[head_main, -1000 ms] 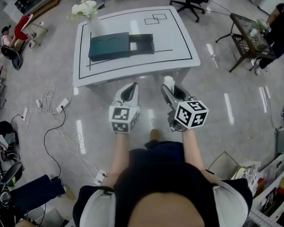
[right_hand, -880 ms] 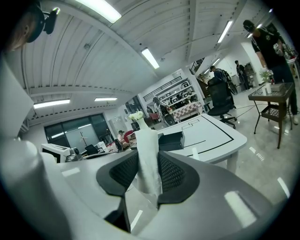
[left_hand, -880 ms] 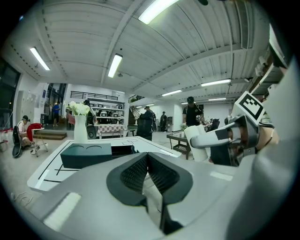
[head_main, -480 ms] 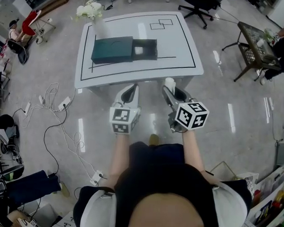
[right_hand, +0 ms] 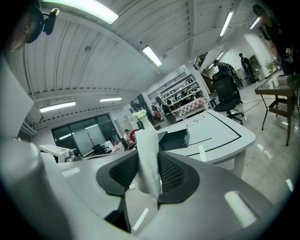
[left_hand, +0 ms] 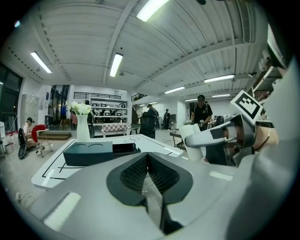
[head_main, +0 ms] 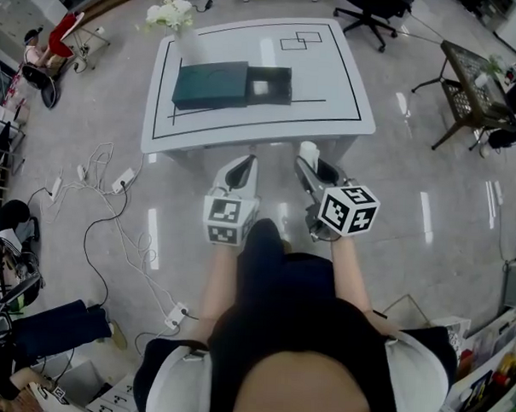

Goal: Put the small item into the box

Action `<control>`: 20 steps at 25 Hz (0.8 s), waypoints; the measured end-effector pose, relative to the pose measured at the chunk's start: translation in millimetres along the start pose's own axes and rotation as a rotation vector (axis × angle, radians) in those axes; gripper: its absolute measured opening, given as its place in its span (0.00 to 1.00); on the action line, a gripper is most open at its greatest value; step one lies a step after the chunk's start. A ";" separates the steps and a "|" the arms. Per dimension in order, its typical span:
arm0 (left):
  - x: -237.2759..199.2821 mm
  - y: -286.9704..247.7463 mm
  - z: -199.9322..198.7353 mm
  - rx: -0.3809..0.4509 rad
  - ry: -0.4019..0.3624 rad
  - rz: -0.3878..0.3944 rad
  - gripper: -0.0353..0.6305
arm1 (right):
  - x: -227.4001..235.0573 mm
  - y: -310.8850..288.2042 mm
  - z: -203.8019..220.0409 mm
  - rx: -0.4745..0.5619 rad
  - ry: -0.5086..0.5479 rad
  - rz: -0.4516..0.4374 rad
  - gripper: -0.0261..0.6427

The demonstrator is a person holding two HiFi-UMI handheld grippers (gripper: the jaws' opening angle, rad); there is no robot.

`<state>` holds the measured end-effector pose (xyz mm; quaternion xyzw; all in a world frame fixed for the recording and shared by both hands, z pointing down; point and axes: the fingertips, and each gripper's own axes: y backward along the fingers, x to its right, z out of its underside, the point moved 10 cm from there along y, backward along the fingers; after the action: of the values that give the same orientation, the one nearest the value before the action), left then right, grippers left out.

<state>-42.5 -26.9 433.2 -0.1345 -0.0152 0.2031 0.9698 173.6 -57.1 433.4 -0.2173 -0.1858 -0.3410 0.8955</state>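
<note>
The small item is a white cylinder held upright between the pads of my right gripper; in the right gripper view the cylinder fills the gap of the right gripper. The dark green box lies on the white table with its tray slid open to the right. Both grippers hover short of the table's near edge. My left gripper is shut with nothing in it; in its own view the left gripper has its pads meeting, with the box ahead.
A vase of white flowers stands at the table's far left corner. Cables and power strips trail over the floor on the left. An office chair and a dark side table stand to the right. People stand in the background.
The table and box have drifted nearer and to the right in the head view. The person's leg has come forward under the grippers. Both grippers keep their pose, the cylinder still held.
</note>
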 end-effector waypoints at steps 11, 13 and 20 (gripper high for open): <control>-0.6 -0.1 4.8 -0.015 0.003 -0.004 0.07 | 2.6 1.0 5.2 -0.009 -0.010 0.001 0.23; -2.0 -3.0 3.0 -0.018 0.002 -0.001 0.07 | 4.3 -1.2 2.6 -0.010 -0.012 0.003 0.23; -12.9 -21.5 -3.8 -0.020 0.006 0.002 0.07 | 13.0 -19.6 -7.9 -0.019 -0.012 -0.001 0.23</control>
<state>-45.6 -52.0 435.6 -0.1446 -0.0143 0.2035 0.9682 170.5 -81.2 438.1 -0.2276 -0.1883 -0.3421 0.8920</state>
